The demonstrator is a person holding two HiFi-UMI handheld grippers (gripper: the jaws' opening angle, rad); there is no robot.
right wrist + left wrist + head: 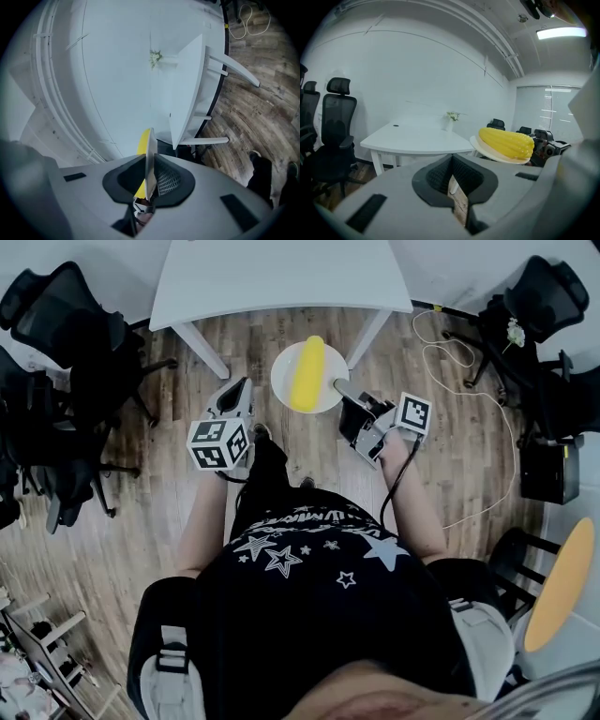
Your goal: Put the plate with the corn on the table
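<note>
Short of the counter [281, 277] edge, the right claw [342, 390] clamped the plate [283, 381] rim; keeping it level would steady the corn [307, 374].

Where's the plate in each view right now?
Head view: plate top centre, just below the table.
Left gripper view: plate right of centre, under the corn.
Right gripper view: plate edge-on between the jaws, lower centre.
Shared landmark: the white table, in all three.
</note>
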